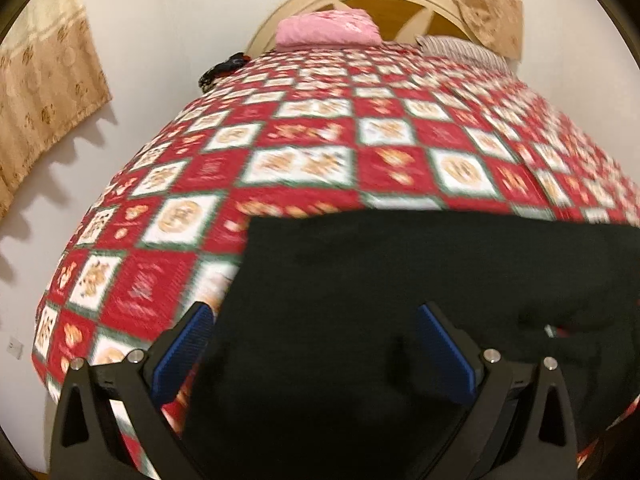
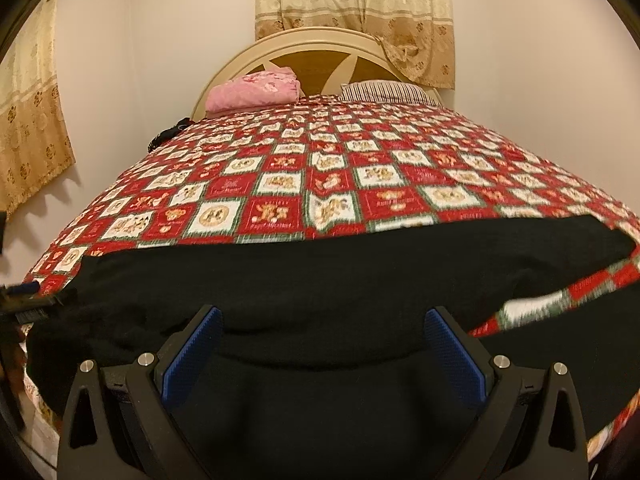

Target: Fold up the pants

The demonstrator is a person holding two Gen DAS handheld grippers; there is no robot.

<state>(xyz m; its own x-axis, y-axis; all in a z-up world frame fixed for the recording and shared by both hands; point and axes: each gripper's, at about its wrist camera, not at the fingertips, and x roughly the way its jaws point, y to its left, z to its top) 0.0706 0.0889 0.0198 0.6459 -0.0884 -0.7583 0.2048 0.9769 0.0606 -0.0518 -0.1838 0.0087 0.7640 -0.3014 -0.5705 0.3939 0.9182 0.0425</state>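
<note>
- Black pants (image 1: 400, 300) spread flat across near edge of bed, directly under and ahead of both grippers; fabric fills space between each pair of fingers.
- Left gripper (image 1: 314, 354): blue pads (image 1: 184, 352) spread wide, released, nothing grasped. Left pad over quilt just outside pants' left edge; right pad over black fabric. Contact with fabric not determinable.
- Right gripper (image 2: 324, 354): blue pads (image 2: 456, 360) likewise spread wide, released, grasping nothing. Both pads over black fabric, a raised fold of cloth just beyond fingertips.
- Long axis of pants: left to right, parallel to near bed edge, crosswise to both grippers' pointing direction.
- Left end squared off, judged as waistband or hem; which one not determinable. Right end, in right wrist view, splits with a wedge of quilt showing between two black strips; judged as legs pointing right, waist toward left.
- Left gripper nearer left end of garment; right gripper nearer middle, well short of right end.
- Judgement: next move calls for closing on near edge or on one end, then carrying it along long axis.
- Motion blur present, stronger in left wrist view; fine fabric detail unreadable.
- Beyond: red checked quilt (image 2: 280, 184) bare up to pink folded cloth (image 2: 252, 92), striped pillow (image 2: 384, 92) and headboard (image 2: 320, 60).
</note>
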